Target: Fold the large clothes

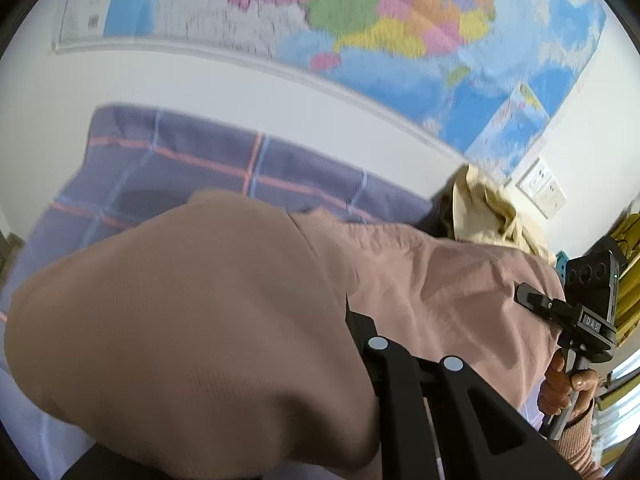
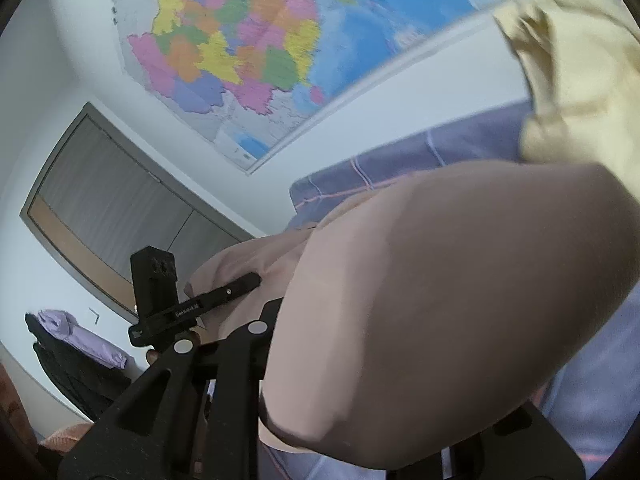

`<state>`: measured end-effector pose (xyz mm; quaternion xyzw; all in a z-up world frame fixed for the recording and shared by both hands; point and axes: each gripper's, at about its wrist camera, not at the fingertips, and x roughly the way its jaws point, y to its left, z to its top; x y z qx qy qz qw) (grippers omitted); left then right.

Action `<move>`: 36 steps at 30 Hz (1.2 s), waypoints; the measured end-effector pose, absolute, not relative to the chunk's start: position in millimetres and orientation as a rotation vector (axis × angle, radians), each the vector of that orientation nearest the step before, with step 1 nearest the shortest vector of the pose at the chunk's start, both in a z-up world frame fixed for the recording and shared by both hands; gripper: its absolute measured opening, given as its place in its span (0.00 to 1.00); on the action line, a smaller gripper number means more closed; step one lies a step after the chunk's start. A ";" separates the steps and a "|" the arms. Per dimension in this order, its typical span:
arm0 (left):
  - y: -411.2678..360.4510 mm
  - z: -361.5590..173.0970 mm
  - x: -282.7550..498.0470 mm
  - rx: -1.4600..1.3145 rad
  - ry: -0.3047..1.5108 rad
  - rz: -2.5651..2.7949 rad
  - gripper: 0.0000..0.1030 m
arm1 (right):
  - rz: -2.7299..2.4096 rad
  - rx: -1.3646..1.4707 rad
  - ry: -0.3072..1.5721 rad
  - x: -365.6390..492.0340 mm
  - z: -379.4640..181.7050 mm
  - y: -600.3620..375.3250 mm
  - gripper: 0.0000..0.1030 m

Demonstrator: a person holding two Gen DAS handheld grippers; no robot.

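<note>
Both grippers were raised with a dusty-pink knit garment (image 1: 192, 320) spanning between them. Left gripper (image 2: 244, 282) was clamped on one end, right gripper (image 1: 524, 296) on the other; cloth hid the fingertips. Its long axis ran hand to hand, above a purple checked bedspread (image 1: 180, 168). Beyond lay cream cloth (image 1: 488, 208) and a wall map (image 1: 380, 20).

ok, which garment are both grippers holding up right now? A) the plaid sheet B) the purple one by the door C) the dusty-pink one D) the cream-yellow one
C: the dusty-pink garment drapes over the left gripper and, in the right wrist view, over the right gripper; the cream-yellow garment lies apart behind it on the plaid sheet.
</note>
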<state>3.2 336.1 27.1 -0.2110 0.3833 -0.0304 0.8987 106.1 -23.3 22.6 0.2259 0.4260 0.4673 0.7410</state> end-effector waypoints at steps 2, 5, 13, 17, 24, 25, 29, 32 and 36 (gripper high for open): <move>343.8 41.5 4.8 -0.418 0.766 -0.043 0.10 | 1.038 0.489 0.921 111.0 33.2 -13.8 0.20; 355.8 58.3 6.8 -0.401 0.737 -0.020 0.10 | 1.064 0.472 0.886 119.4 50.8 0.9 0.20; 408.8 105.1 12.7 -0.376 0.650 0.072 0.10 | 1.128 0.423 0.845 142.7 82.2 61.7 0.20; 441.3 119.0 18.8 -0.356 0.610 0.146 0.10 | 1.168 0.430 0.831 155.3 86.6 96.2 0.20; 503.5 115.0 40.1 -0.332 0.598 0.242 0.11 | 1.215 0.425 0.823 182.7 83.8 167.5 0.19; 514.8 112.3 43.4 -0.342 0.595 0.262 0.11 | 1.216 0.429 0.822 187.4 83.1 180.3 0.19; 554.9 102.2 52.6 -0.340 0.557 0.322 0.11 | 1.230 0.424 0.810 196.4 77.6 219.3 0.20; 586.8 84.1 52.5 -0.376 0.529 0.343 0.11 | 1.248 0.408 0.816 194.4 60.5 250.0 0.19; 623.3 23.5 53.3 -0.430 0.588 0.399 0.11 | 1.274 0.387 0.922 186.2 13.0 283.6 0.20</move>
